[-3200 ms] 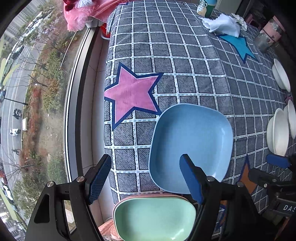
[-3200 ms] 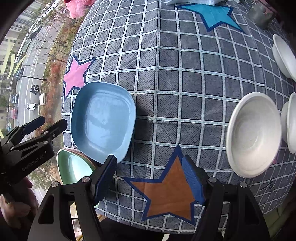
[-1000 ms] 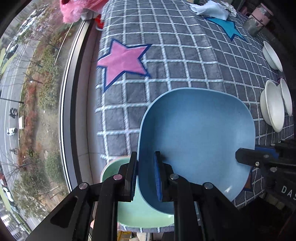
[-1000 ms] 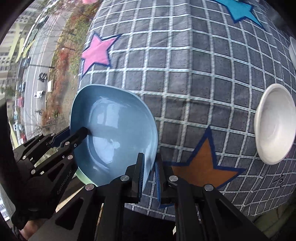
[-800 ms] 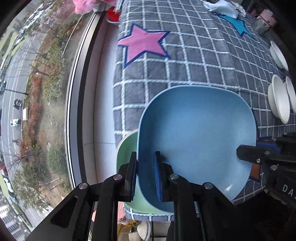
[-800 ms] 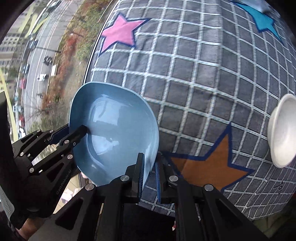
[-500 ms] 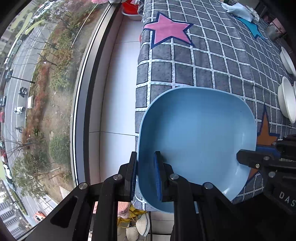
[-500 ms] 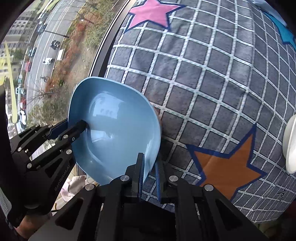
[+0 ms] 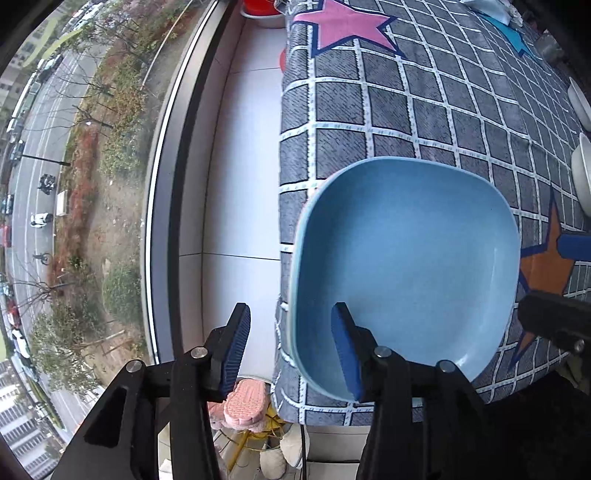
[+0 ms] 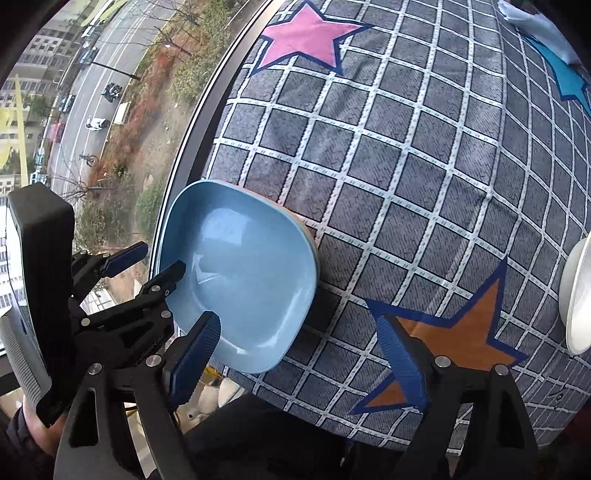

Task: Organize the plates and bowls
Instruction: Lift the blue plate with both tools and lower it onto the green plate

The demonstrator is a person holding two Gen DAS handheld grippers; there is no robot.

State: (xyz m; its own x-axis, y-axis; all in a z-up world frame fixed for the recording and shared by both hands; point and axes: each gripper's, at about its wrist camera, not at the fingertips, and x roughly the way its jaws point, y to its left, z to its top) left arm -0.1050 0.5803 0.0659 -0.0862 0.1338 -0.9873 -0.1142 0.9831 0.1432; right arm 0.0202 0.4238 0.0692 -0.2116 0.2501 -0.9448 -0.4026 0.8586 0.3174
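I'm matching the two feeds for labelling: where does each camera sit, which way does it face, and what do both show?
Left wrist: on the left gripper, facing down at the blue plate on the checked cloth's edge; its open fingers straddle the plate's rim.
Right wrist: on the right gripper, facing steeply down; its open fingers, the left gripper and a hand show.
Shared: blue plate, pink star, orange star, a white bowl.

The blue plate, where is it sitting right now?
The blue plate rests at the near corner of the checked tablecloth by the window, left of the orange star in the right wrist view, stacked on another dish.
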